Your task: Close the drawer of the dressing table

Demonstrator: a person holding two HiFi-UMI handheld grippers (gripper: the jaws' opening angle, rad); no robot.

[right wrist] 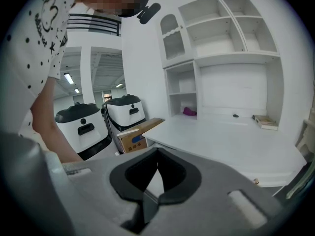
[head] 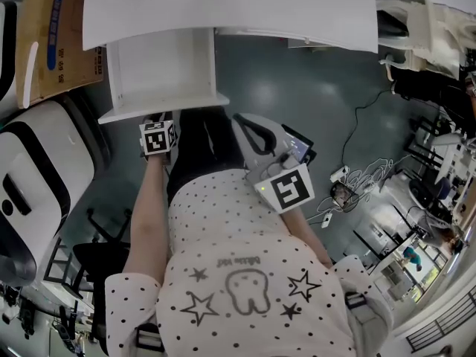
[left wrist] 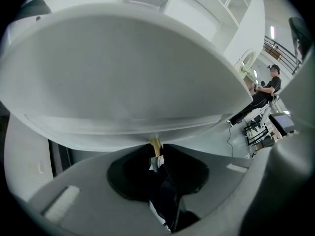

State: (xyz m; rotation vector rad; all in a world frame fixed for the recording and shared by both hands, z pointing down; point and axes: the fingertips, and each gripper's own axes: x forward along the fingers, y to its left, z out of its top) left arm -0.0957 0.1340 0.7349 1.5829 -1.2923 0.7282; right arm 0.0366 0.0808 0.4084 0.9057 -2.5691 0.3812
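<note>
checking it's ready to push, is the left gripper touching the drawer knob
Touching. The left gripper view shows the left gripper with both jaw tips closed against the brass knob on the drawer front.

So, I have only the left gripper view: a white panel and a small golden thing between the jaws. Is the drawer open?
Observer: Yes. In the head view the drawer stands pulled out of the dressing table, and nothing lies in it.
Operator: And the right gripper?
Observer: The right gripper is held by the person's body, not at the drawer, jaws together on nothing.
Operator: Anything on the table top?
Observer: The right gripper view shows a flat book-like thing near its back wall.
</note>
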